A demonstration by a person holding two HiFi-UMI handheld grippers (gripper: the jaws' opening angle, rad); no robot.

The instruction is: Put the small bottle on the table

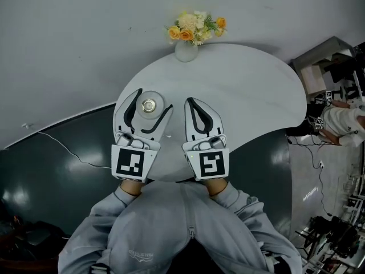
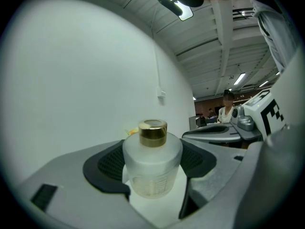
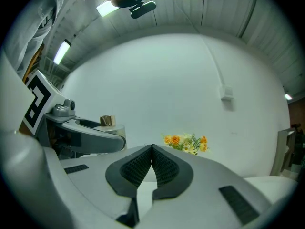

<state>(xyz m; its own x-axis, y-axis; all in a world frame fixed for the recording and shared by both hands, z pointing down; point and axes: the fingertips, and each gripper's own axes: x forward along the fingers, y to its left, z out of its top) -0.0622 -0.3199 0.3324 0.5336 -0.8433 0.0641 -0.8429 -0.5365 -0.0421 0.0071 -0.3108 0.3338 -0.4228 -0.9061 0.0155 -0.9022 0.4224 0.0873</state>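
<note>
A small frosted bottle (image 1: 149,105) with a gold cap stands upright at the near left of the white round table (image 1: 245,90). My left gripper (image 1: 153,100) is shut on the bottle, one dark pad against each side. In the left gripper view the bottle (image 2: 152,151) fills the gap of the left gripper (image 2: 153,175), its base down at the white tabletop. Just to the right, my right gripper (image 1: 191,101) is shut with nothing in it. The right gripper view shows the right gripper (image 3: 151,148) with its tips meeting, and the bottle's gold cap (image 3: 107,121) at left.
A white vase of yellow and orange flowers (image 1: 191,36) stands at the table's far edge, also in the right gripper view as flowers (image 3: 186,143). A cable (image 1: 63,147) runs over the dark floor at left. A person and equipment (image 1: 342,121) are at the right.
</note>
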